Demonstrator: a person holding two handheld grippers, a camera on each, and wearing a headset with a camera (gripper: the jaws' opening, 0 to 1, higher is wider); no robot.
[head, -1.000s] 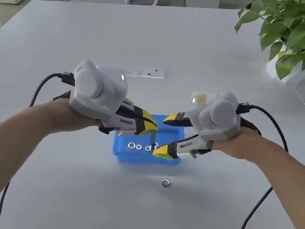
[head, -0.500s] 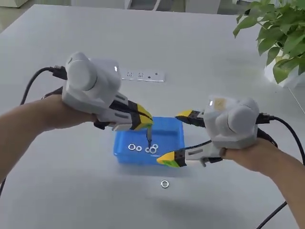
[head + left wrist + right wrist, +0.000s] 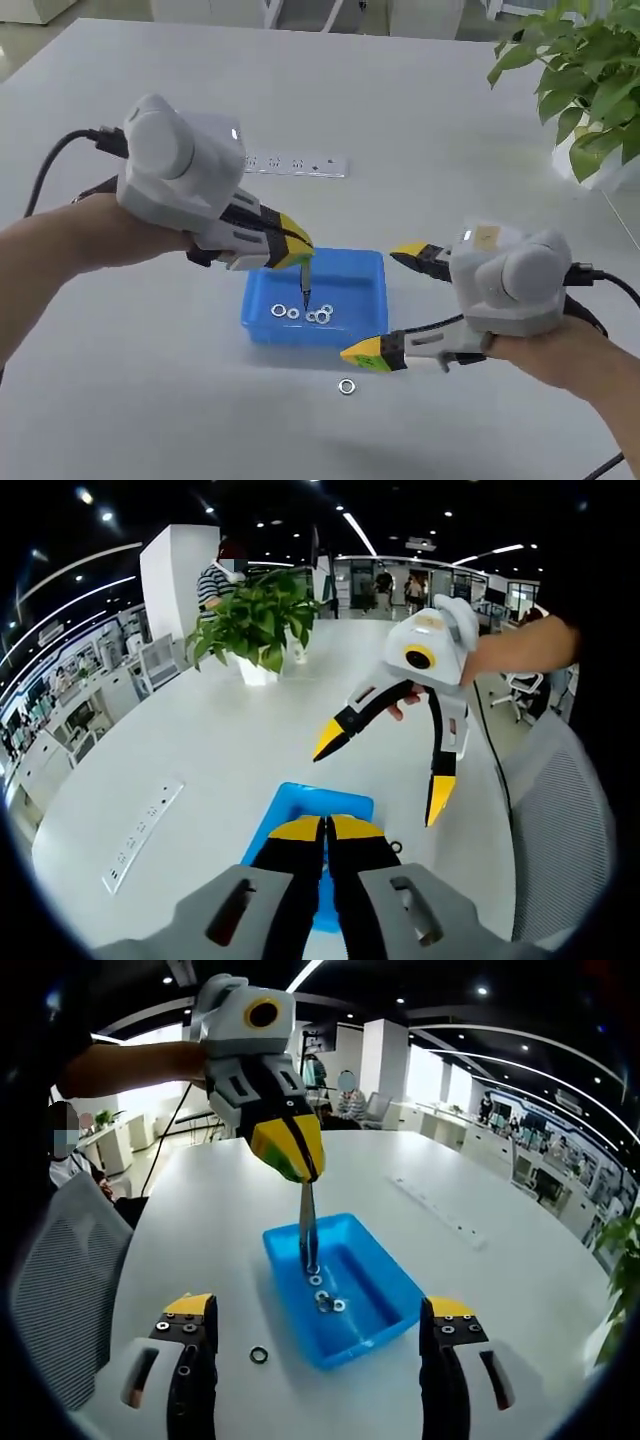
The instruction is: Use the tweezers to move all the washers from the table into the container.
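Note:
My left gripper (image 3: pixel 296 250) is shut on thin metal tweezers (image 3: pixel 305 285), which point straight down into the blue container (image 3: pixel 365 272). Several washers (image 3: pixel 318 316) lie on the container's floor right under the tweezer tips; whether the tips hold one I cannot tell. One washer (image 3: pixel 346 386) lies on the table in front of the container. My right gripper (image 3: pixel 380 300) stands open at the container's right front corner, holding nothing. In the right gripper view the tweezers (image 3: pixel 307 1220) hang from the left gripper (image 3: pixel 290 1155) over the container (image 3: pixel 385 1295), and the loose washer (image 3: pixel 258 1355) lies near my lower jaw.
A white power strip (image 3: pixel 295 163) lies on the grey table behind the container. A potted green plant (image 3: pixel 590 70) stands at the far right edge. Cables trail from both grippers. Other people sit far off in the room.
My right gripper has drawn back to the right, off the container, still open. The left gripper and tweezers have shifted slightly left over the container.

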